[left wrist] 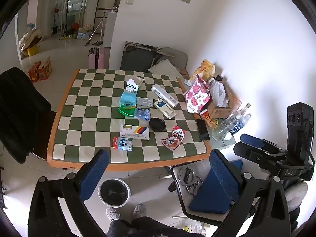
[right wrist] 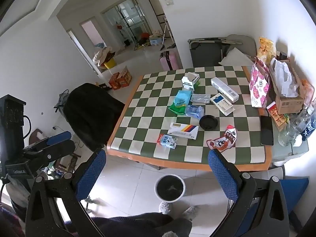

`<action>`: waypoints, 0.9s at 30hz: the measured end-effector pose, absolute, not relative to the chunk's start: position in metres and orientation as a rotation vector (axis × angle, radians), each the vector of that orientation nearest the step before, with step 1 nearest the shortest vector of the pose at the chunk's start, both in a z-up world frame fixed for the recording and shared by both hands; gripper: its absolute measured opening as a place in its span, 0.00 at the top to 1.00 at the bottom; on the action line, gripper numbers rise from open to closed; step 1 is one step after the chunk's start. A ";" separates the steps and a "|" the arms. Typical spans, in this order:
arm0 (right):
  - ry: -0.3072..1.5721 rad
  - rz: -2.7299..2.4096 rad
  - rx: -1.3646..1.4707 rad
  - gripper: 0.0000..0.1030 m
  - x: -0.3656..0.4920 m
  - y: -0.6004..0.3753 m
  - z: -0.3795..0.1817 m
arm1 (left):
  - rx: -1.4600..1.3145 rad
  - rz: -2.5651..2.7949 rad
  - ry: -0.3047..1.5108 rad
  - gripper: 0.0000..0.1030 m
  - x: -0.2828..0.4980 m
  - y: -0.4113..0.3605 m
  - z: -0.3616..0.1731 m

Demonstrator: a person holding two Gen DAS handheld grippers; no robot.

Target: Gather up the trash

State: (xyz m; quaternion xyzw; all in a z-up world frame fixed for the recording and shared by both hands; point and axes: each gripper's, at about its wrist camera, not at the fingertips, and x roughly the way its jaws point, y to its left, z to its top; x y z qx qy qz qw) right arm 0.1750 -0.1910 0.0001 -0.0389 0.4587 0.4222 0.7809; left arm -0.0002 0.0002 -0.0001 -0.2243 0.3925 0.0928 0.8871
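Trash lies scattered on the green-checked table (left wrist: pixel 94 154): a milk carton (left wrist: pixel 122 143), a striped box (left wrist: pixel 135 132), a black lid (left wrist: pixel 157 124), a red snack wrapper (left wrist: pixel 173 139), a green rice bag (left wrist: pixel 127 106) and several medicine boxes. A round black-lined bin (left wrist: pixel 114 192) (right wrist: pixel 169 187) stands on the floor before the table. My left gripper (left wrist: pixel 158 169) hovers open above the table's near edge, holding nothing. My right gripper (right wrist: pixel 157 167) is open too and empty, over the floor near the bin. Both are well short of the trash.
A phone (left wrist: pixel 202 129), bottles (left wrist: pixel 231 124), a pink flowered bag (left wrist: pixel 197 95) and a cardboard box (left wrist: pixel 219 106) crowd the table's right side. A black draped chair (left wrist: pixel 19 114) is left of the table and a blue-cushioned chair (left wrist: pixel 213 193) stands at the right. A person's slippers (left wrist: pixel 126 212) are near the bin.
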 end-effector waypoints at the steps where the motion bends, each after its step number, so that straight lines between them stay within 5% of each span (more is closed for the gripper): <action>1: 0.994 0.915 -0.079 0.00 0.180 -0.194 0.005 | -0.469 0.192 0.813 0.00 0.000 0.000 0.000; 27: 0.996 0.940 -0.081 0.00 0.180 -0.187 0.012 | -0.462 0.201 0.811 0.00 0.003 0.007 0.010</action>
